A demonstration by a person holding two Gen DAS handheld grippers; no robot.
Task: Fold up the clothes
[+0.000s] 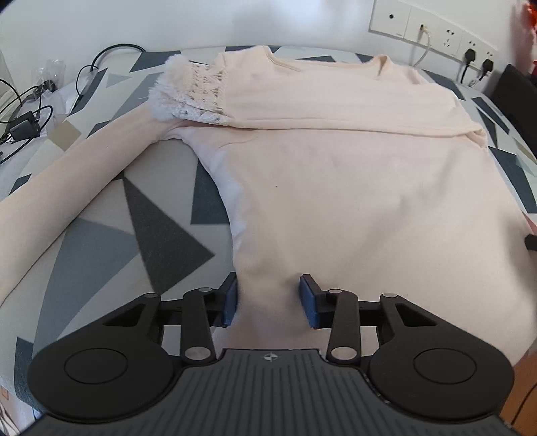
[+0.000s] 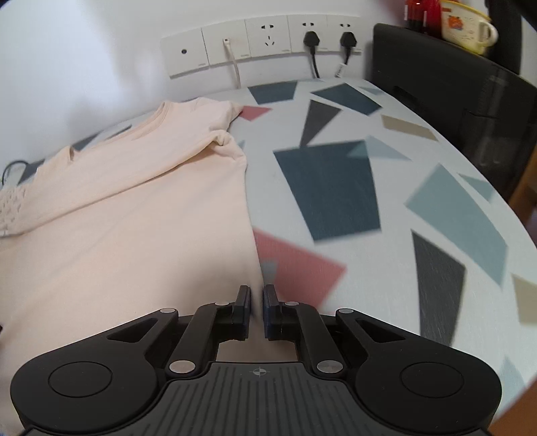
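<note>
A pale pink sweater [image 1: 335,184] lies flat on a table covered by a cloth with a geometric pattern [image 1: 100,251]. One sleeve is folded across the chest, and its fluffy cuff [image 1: 174,90] rests near the left shoulder. The other sleeve [image 1: 67,187] stretches out to the left. My left gripper [image 1: 270,298] is open at the hem's left corner, with cloth between its blue pads. In the right wrist view, the sweater's [image 2: 134,218] right edge runs down into my right gripper [image 2: 256,310], whose fingers are shut on the hem there.
Cables and a charger [image 1: 27,110] lie at the table's far left. A row of wall sockets [image 2: 261,43] with plugs runs behind the table. A black box [image 2: 470,100] stands at the far right with a mug [image 2: 466,26] on top. The patterned cloth [image 2: 335,187] lies bare right of the sweater.
</note>
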